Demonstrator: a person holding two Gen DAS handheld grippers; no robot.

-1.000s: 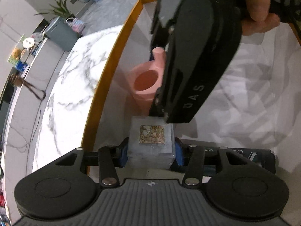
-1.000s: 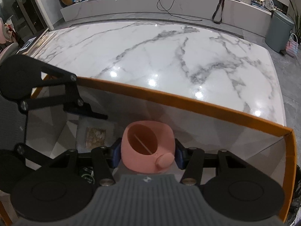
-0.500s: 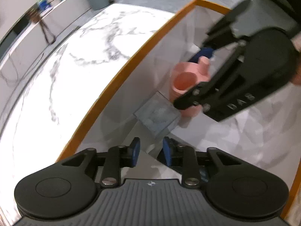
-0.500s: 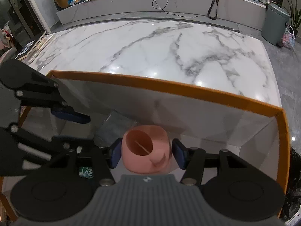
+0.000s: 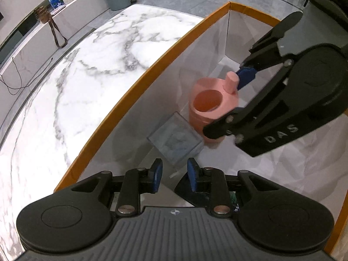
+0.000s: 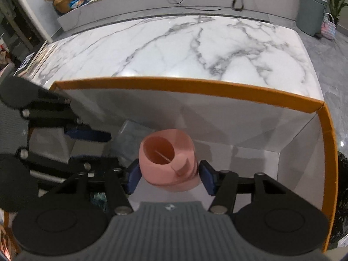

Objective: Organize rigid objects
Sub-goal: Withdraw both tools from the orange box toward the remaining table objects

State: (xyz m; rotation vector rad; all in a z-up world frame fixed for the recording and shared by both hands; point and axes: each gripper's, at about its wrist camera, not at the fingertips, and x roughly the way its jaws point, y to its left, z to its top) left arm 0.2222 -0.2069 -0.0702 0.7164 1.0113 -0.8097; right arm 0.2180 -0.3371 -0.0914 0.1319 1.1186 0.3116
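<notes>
The pink cup (image 6: 168, 163) stands inside the orange-rimmed box (image 6: 195, 87), between your right gripper (image 6: 169, 177)'s spread pads, which don't touch it. The clear case (image 5: 176, 138) lies beside it. Your left gripper (image 5: 175, 175) is parted, empty. The box sits at the marble worktop (image 6: 184, 47)'s near edge; a grey bin (image 6: 312, 10) stands beyond.

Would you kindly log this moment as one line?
left tongs open, empty | clear box in bin | right tongs open around pink cup
</notes>
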